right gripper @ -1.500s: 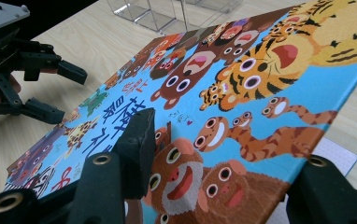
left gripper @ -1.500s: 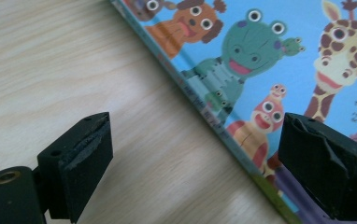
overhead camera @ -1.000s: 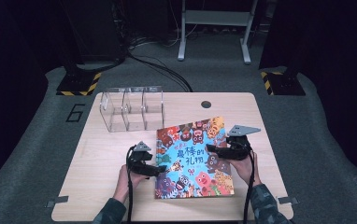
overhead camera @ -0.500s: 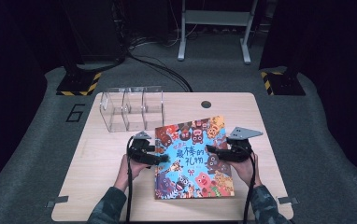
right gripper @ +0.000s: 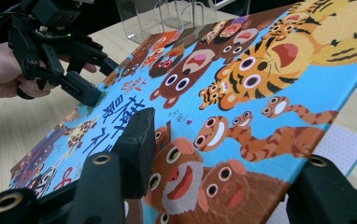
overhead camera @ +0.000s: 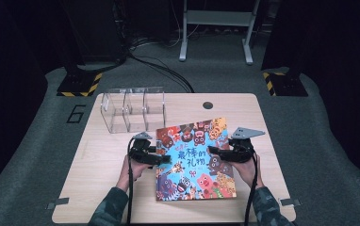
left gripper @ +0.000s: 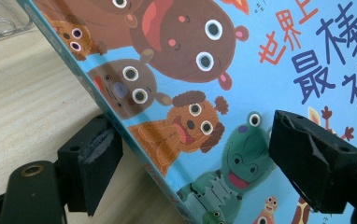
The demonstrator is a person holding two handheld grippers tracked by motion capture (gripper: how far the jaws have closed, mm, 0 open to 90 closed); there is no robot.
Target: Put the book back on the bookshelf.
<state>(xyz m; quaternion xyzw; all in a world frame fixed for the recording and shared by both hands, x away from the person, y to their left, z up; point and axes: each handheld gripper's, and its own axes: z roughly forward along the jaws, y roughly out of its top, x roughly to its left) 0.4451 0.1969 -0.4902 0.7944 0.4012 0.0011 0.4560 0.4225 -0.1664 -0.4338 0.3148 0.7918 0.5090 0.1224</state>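
Dark carpet surrounds the pale wooden desk (overhead camera: 98,160), where a picture book (overhead camera: 194,160) lies near the front, right of centre. Gripping its right edge, the right claw (overhead camera: 216,153) is closed. Straddling the left edge, the left claw (overhead camera: 164,160) has just been closing, pads apart. Clear box (overhead camera: 131,110) sits farther back.

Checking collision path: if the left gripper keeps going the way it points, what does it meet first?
The picture book: its left edge already sits between the open jaws of the left gripper, which have just been closing. Further in, probably the spine edge meets the jaw throat.
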